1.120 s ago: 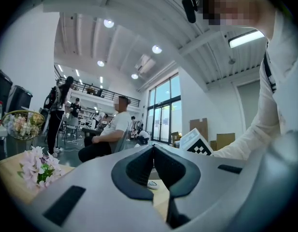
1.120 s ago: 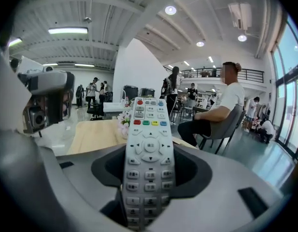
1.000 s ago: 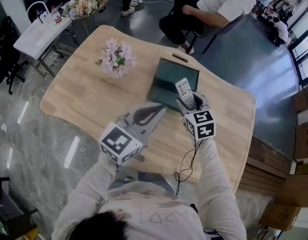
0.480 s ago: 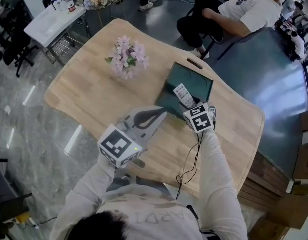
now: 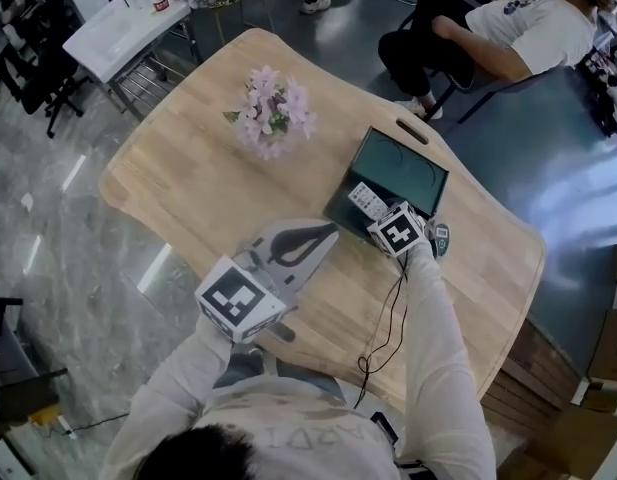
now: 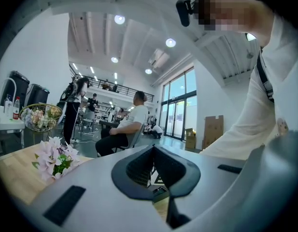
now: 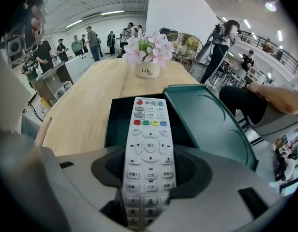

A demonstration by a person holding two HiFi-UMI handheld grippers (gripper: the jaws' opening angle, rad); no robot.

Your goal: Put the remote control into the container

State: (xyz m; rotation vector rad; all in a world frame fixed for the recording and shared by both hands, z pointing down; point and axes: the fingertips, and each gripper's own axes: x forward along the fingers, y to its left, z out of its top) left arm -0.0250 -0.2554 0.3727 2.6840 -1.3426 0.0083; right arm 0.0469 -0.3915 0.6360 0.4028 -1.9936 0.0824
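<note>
Reaching over the container [image 5: 413,163] — right gripper [image 5: 380,216], fingers clamped on remote control [image 5: 366,200] — left gripper [image 5: 323,236] fingers together.

Bright ceiling lights, fisheye-warped edges

Ahead of the right claw [image 7: 149,172] and its clamped remote [image 7: 149,144], the container [image 7: 116,125] lies open. Its raised lid [image 7: 211,124] walls the right; a flower pot [image 7: 148,70] stands beyond, bare table [image 7: 86,108] left.

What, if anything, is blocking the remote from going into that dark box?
Nothing visible. The right gripper holds the remote with its front end over the open container. The green lid is tipped aside to the right, clear of the opening.
</note>
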